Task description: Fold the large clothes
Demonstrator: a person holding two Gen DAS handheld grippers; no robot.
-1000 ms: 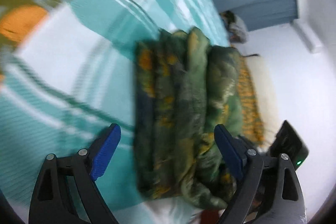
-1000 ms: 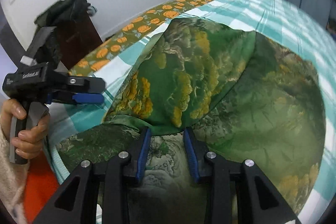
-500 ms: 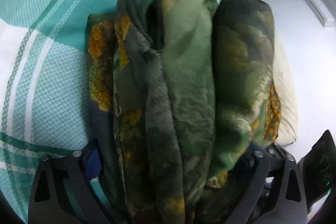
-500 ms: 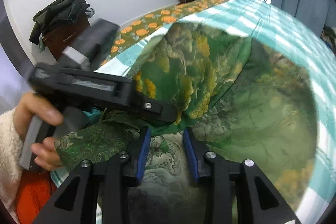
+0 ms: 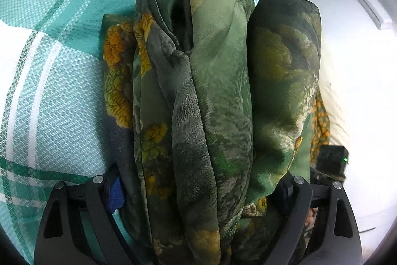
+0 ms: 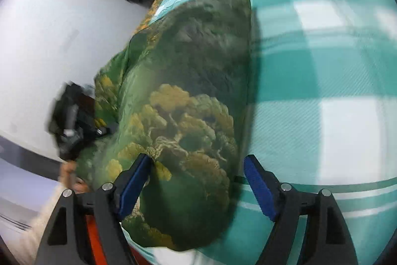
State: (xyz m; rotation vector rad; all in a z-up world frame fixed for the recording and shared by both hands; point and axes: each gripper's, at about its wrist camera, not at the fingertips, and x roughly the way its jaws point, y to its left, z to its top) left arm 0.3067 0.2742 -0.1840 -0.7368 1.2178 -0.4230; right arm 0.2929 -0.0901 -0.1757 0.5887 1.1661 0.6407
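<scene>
We are finishing the fold: the green floral garment is lying bundled on the checked bedspread. Our left gripper is straddling its near end, fingers spread wide; whether they are pressing it we cannot tell. Our right gripper has just been opening, jaws released, cloth lying loose between them. Next, we judge, comes clamping and lifting the bundle.

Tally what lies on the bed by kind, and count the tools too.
Folded green floral garment: 1
Teal checked bedsheet: 1
Tools: 2, the left tool straddling the garment's near end and the right tool open over its edge
Total: 4
</scene>
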